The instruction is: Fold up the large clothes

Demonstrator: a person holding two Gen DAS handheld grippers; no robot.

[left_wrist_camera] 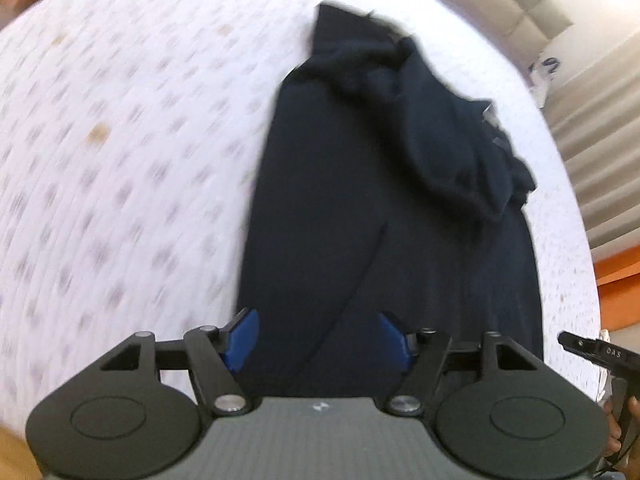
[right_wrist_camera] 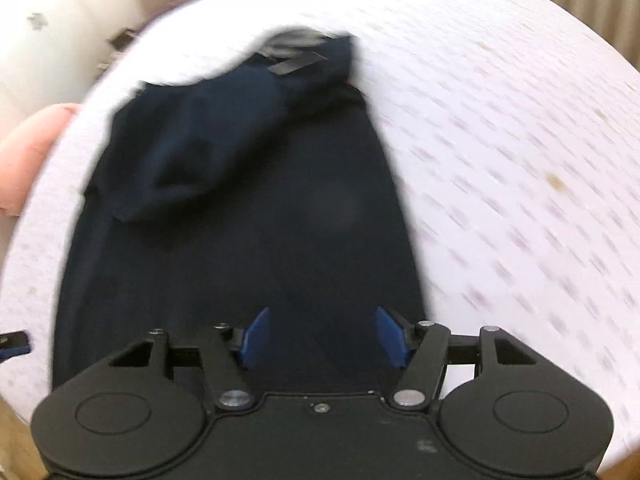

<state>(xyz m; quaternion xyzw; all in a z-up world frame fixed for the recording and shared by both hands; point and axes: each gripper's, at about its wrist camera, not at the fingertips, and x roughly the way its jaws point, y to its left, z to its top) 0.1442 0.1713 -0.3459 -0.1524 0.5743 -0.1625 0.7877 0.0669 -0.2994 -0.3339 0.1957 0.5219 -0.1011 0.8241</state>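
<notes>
A dark navy garment point(left_wrist_camera: 360, 200) lies lengthwise on a white patterned bed cover point(left_wrist_camera: 120, 140), with a bunched fold of cloth on its far right part. My left gripper point(left_wrist_camera: 318, 338) hangs above the garment's near end, blue pads wide apart, nothing between them. In the right wrist view the same navy garment point(right_wrist_camera: 248, 216) runs away from me, a folded flap lying across its far left. My right gripper point(right_wrist_camera: 322, 334) is open over the near end, holding nothing. Both pictures are blurred by motion.
The white cover point(right_wrist_camera: 520, 160) spreads wide beside the garment. A pink cushion point(right_wrist_camera: 24, 160) lies at the bed's left edge. Pale curtains point(left_wrist_camera: 592, 168) and an orange surface point(left_wrist_camera: 620, 284) stand beyond the right edge. The other gripper's black tip point(left_wrist_camera: 592, 350) and a hand show at the lower right.
</notes>
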